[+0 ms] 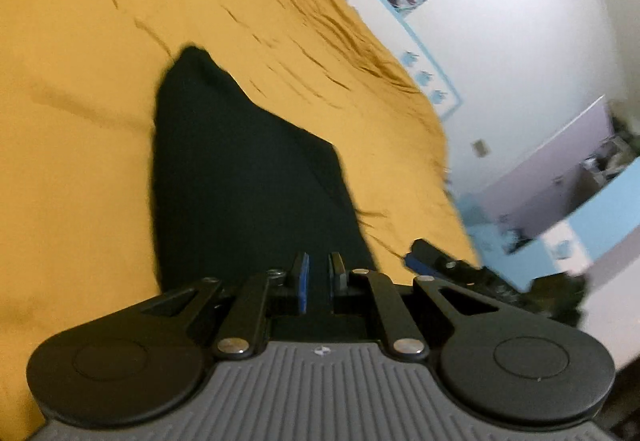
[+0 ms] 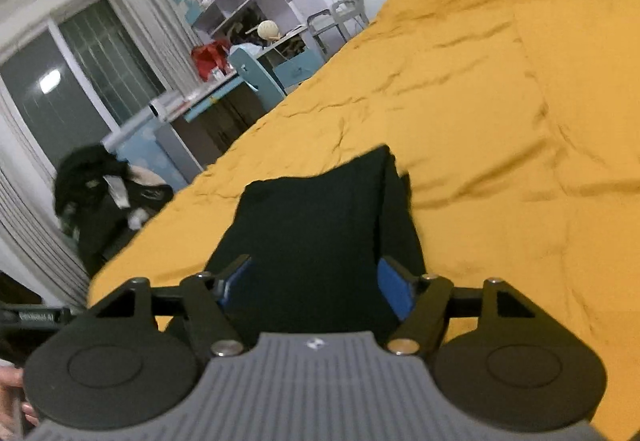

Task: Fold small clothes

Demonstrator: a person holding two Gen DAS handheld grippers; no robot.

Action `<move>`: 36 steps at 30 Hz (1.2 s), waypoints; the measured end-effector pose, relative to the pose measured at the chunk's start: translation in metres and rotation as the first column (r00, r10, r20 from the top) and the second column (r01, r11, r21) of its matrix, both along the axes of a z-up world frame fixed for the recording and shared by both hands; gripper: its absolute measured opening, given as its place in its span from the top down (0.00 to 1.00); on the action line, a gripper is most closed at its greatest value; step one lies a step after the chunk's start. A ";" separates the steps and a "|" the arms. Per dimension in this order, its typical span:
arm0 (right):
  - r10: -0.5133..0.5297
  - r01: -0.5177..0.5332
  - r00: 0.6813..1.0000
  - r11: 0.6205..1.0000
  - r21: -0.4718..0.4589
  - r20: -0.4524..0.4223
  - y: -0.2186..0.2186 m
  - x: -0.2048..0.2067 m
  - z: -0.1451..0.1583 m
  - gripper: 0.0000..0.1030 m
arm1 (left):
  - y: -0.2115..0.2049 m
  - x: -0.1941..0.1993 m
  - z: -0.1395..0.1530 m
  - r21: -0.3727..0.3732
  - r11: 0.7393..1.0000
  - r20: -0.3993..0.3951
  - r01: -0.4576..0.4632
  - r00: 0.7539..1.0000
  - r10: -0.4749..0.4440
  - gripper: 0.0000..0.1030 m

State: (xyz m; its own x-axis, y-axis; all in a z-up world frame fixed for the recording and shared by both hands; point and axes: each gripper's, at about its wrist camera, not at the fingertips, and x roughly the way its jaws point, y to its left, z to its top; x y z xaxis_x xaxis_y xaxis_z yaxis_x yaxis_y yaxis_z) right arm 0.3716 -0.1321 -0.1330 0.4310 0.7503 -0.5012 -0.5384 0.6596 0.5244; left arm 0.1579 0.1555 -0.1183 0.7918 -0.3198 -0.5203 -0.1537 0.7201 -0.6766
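Observation:
A small dark garment (image 1: 240, 169) lies on a mustard-yellow bedspread (image 1: 80, 121) and runs from a pointed far end straight into my left gripper (image 1: 319, 277). The left jaws stand almost together with the dark cloth pinched between them. The right gripper (image 1: 432, 261) shows beside it at the cloth's right edge. In the right wrist view the same garment (image 2: 320, 217) lies folded, with a layered edge on its right side. My right gripper (image 2: 316, 283) stands wide open, its blue pads (image 2: 396, 289) on either side of the cloth's near end without pressing on it.
The bedspread (image 2: 500, 121) stretches wide and wrinkled to the right and far side. Past the bed's left edge are a heap of dark clothes (image 2: 96, 185), a desk with a blue chair (image 2: 256, 73), shelves and a window. A hand (image 2: 8, 393) shows at the lower left.

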 end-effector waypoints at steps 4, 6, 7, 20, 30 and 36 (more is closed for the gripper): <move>0.043 -0.047 0.990 0.999 -0.023 -0.131 0.027 0.030 -0.030 0.41 | 0.005 0.019 -0.022 0.019 1.000 -0.090 -0.017 0.996 0.019 0.92; 0.006 -0.014 0.986 0.999 -0.050 -0.164 0.027 0.036 -0.046 0.50 | 0.004 0.021 -0.032 0.000 1.000 -0.102 -0.018 0.995 0.018 0.94; 0.002 -0.010 0.986 0.999 -0.047 -0.169 0.024 0.036 -0.052 0.53 | 0.005 0.021 -0.035 -0.008 1.000 -0.109 -0.017 0.994 0.016 0.94; -0.022 0.023 0.997 1.000 0.010 -0.070 -0.019 -0.047 -0.010 0.38 | -0.027 -0.038 -0.002 0.006 1.000 -0.030 -0.018 0.999 0.018 0.90; -0.096 0.084 0.990 0.989 -0.120 -0.099 -0.026 -0.075 -0.042 0.40 | -0.018 -0.045 -0.047 -0.089 0.995 -0.122 -0.046 0.992 0.035 0.93; -0.174 0.165 0.984 0.961 -0.223 -0.021 -0.012 -0.096 0.008 0.32 | -0.039 -0.056 0.011 0.054 0.998 -0.093 -0.041 0.995 0.046 0.62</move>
